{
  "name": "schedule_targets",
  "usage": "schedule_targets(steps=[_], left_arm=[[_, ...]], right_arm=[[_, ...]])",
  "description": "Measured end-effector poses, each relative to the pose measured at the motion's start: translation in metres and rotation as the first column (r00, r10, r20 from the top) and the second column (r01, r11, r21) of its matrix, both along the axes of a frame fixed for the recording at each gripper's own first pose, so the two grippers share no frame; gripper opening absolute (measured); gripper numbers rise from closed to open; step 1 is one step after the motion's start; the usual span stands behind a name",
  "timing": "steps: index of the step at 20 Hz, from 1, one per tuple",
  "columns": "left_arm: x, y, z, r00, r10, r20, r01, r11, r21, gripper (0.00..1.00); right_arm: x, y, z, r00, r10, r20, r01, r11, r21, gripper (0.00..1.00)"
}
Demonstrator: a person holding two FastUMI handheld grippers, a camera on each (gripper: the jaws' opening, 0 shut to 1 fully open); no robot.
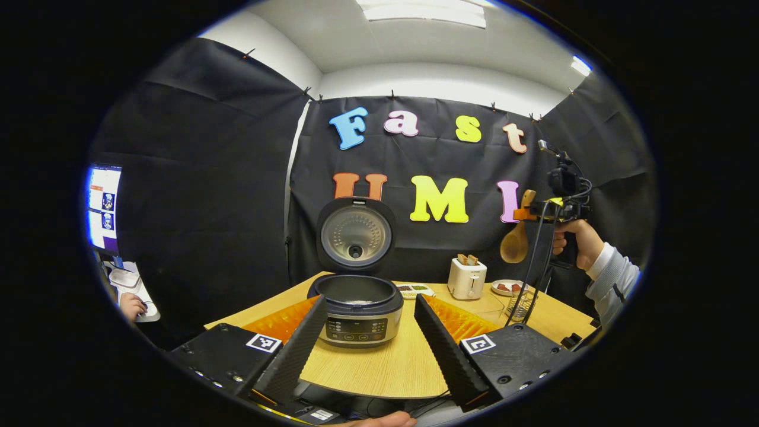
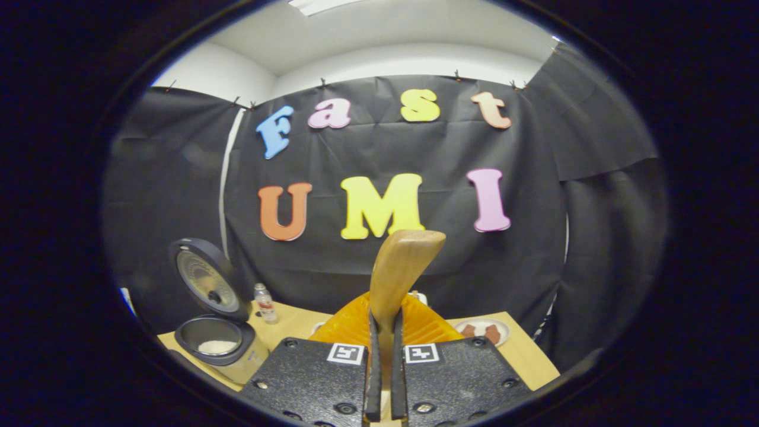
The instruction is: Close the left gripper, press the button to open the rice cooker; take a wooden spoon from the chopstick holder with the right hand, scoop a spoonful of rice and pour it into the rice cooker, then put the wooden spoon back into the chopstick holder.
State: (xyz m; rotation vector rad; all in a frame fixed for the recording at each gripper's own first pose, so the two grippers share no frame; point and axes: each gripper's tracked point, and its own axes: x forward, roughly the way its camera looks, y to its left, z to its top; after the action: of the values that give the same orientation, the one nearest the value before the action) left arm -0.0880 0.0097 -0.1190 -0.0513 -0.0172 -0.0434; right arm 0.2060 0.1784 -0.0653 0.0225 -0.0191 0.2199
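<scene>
The rice cooker (image 1: pixel 359 317) stands open on the wooden table (image 1: pixel 385 370), its lid (image 1: pixel 356 234) upright. My left gripper (image 1: pixel 369 299) hangs open just in front of it, one finger on each side of the cooker. At the right, a hand holds my right gripper (image 1: pixel 557 209) high above the wire chopstick holder (image 1: pixel 522 303), with the wooden spoon (image 1: pixel 514 242) hanging bowl down. In the right gripper view, my right gripper (image 2: pixel 385 317) is shut on the spoon's handle (image 2: pixel 403 267), which sticks up and forward. The cooker (image 2: pixel 222 350) sits low at the left with white rice inside.
A white toaster (image 1: pixel 466 277) with bread stands behind the holder. A plate of brown food (image 1: pixel 507 287) and a small dish (image 1: pixel 415 289) lie near it. A small bottle (image 2: pixel 264 302) stands behind the cooker. A monitor (image 1: pixel 104 207) and a person's hand (image 1: pixel 130 305) are at the far left.
</scene>
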Motion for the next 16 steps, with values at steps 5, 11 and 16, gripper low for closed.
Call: schedule_targets(steps=[5, 11, 16], left_arm=[[0.017, -0.012, 0.001, 1.000, 0.003, 0.001, -0.003, 1.000, -0.014, 0.95], [0.033, -0.019, -0.002, 1.000, 0.017, -0.002, -0.017, 1.000, -0.012, 0.94], [0.044, -0.022, -0.008, 1.000, 0.016, -0.017, -0.016, 1.000, -0.011, 0.95]], right_arm=[[0.048, -0.072, -0.070, 0.991, -0.110, -0.073, 0.109, 0.994, -0.016, 0.12], [0.086, -0.101, -0.149, 0.977, -0.141, -0.159, 0.140, 0.990, -0.015, 0.12], [0.098, -0.104, -0.201, 0.960, -0.101, -0.261, 0.131, 0.987, 0.097, 0.12]])
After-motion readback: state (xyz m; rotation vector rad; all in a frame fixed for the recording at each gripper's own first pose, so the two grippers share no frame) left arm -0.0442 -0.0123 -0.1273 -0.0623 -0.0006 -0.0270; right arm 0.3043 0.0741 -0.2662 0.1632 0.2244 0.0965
